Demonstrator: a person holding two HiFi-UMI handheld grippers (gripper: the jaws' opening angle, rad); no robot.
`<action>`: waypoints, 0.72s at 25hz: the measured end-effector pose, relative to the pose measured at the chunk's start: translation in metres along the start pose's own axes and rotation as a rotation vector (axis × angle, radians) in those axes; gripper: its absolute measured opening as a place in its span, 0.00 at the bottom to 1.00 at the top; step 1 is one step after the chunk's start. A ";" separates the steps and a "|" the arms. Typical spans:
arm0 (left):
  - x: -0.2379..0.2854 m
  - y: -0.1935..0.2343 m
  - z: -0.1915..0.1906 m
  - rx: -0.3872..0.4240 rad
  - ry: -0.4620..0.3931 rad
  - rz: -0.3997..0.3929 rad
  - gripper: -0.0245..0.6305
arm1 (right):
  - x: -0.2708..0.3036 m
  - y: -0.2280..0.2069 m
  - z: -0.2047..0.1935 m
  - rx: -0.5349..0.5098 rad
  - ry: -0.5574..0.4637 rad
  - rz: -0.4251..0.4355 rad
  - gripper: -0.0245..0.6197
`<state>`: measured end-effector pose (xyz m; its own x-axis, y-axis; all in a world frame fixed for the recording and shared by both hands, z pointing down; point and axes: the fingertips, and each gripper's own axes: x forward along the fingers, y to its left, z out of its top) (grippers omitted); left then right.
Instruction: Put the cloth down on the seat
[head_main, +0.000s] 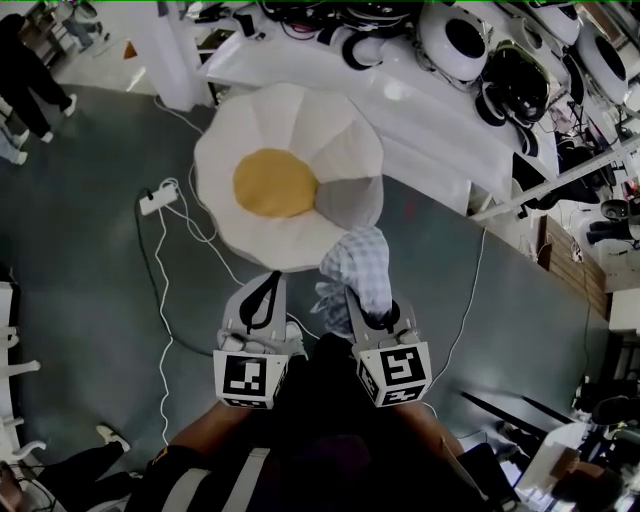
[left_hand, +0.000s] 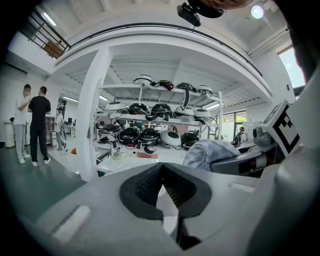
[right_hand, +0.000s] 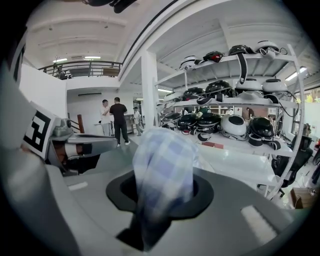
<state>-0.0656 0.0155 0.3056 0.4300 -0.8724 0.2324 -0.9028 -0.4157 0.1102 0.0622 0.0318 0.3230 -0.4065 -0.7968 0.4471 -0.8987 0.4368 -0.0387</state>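
Observation:
The seat (head_main: 290, 150) is a round white cushion with a yellow centre, like a fried egg, standing on the grey floor ahead of me. A blue-and-white checked cloth (head_main: 360, 265) hangs bunched over the seat's near right edge, and my right gripper (head_main: 373, 306) is shut on it. In the right gripper view the cloth (right_hand: 162, 165) fills the space between the jaws and hides the fingertips. My left gripper (head_main: 271, 277) is level with the right one, just short of the seat's near edge. Its jaws are shut, with the pads (left_hand: 150, 182) meeting at their tips and nothing held.
A white table (head_main: 420, 150) with helmets and cables stands behind the seat. A power strip (head_main: 155, 200) and white cables lie on the floor to the left. A white pillar (head_main: 175, 50) rises at the back left, with people (head_main: 25, 80) beyond. Helmet shelves (left_hand: 155, 135) face me.

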 end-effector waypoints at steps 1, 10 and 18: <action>0.001 0.003 0.000 -0.001 0.001 0.003 0.04 | 0.003 0.001 0.002 -0.003 0.000 0.001 0.21; 0.013 0.031 0.004 -0.027 -0.003 0.068 0.04 | 0.036 -0.009 0.011 -0.013 0.011 0.032 0.21; 0.047 0.052 0.011 -0.069 0.009 0.132 0.04 | 0.080 -0.024 0.034 -0.058 0.007 0.098 0.21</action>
<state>-0.0928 -0.0496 0.3117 0.3080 -0.9159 0.2574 -0.9495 -0.2787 0.1443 0.0457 -0.0571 0.3293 -0.4904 -0.7462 0.4502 -0.8436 0.5361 -0.0304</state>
